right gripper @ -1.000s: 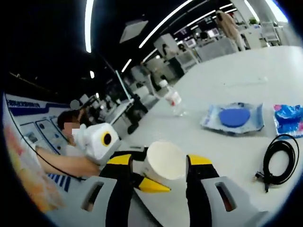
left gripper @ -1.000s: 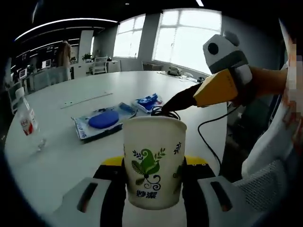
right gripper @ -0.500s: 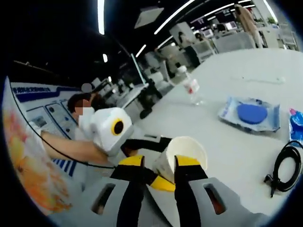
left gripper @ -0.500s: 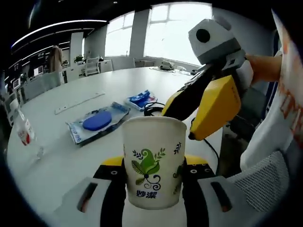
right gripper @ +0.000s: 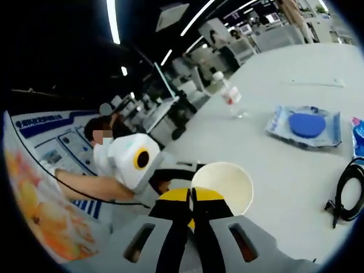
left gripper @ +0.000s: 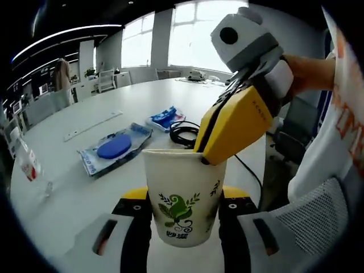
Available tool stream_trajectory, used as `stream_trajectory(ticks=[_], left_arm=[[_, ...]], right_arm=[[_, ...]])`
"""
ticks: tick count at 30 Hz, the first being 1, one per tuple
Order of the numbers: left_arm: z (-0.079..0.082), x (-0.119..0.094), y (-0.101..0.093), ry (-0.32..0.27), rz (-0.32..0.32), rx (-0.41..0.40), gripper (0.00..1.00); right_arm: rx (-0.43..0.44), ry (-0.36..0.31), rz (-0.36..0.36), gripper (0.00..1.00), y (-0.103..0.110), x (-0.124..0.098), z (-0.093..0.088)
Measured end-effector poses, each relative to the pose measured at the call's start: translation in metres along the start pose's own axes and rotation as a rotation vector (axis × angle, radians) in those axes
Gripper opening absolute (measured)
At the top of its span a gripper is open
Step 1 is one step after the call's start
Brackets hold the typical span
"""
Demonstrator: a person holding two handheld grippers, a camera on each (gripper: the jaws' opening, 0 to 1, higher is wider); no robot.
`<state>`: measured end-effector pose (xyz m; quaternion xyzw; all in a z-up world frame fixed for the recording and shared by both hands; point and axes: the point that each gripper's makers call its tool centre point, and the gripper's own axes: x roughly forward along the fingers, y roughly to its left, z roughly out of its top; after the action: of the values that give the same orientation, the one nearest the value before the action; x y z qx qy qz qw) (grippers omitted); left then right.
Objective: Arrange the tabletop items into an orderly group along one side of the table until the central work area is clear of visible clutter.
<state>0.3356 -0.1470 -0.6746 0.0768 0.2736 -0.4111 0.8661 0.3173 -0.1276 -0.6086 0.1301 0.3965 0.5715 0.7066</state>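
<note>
Left gripper point(left gripper: 183, 207) grasps the upright paper cup point(left gripper: 183, 199) (leaf print) — right gripper point(right gripper: 190, 200), jaws pinched together, bites its near rim from above.

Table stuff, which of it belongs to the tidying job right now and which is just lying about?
In hand:
paper cup, gripped by the left gripper
right gripper, jaws shut on the cup's rim

Lying about:
black cable
blue-disc packet
blue wrapper
water bottle
</note>
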Motion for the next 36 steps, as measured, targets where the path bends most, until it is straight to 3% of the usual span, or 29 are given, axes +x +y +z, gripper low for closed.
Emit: stream_trajectory(ticks=[6,8,12,15,19,23,33,36], left_arm=[[-0.001,-0.002,-0.001,0.009,0.005,0.004,0.44],[-0.002,-0.003,-0.005,0.023,-0.018,-0.036,0.42],[-0.01,-0.004,-0.006,0.084,-0.023,0.029,0.4],[-0.011,-0.003,-0.008,0.095,-0.028,0.046,0.39],[-0.012,-0.001,-0.008,0.108,-0.025,0.058,0.4],[-0.011,-0.002,-0.009,0.115,-0.022,0.082,0.41],[-0.008,-0.006,-0.003,0.065,0.017,0.044,0.47],[-0.004,-0.011,0.005,0.01,0.057,-0.007,0.58]], right_arm=[[0.018,0.0,-0.006,0.0,-0.001,-0.002,0.0],[0.014,0.003,0.0,0.0,0.001,-0.002,0.0],[-0.081,0.06,-0.006,0.0,0.001,-0.001,-0.007],[-0.148,0.098,-0.025,0.0,0.001,0.002,-0.013],[-0.118,0.102,-0.021,0.05,0.001,0.004,-0.015],[-0.111,0.12,-0.024,0.0,-0.002,0.002,-0.017],[-0.1,0.118,-0.028,0.0,-0.001,0.002,-0.013],[-0.093,0.117,-0.019,0.0,0.0,0.002,-0.011]])
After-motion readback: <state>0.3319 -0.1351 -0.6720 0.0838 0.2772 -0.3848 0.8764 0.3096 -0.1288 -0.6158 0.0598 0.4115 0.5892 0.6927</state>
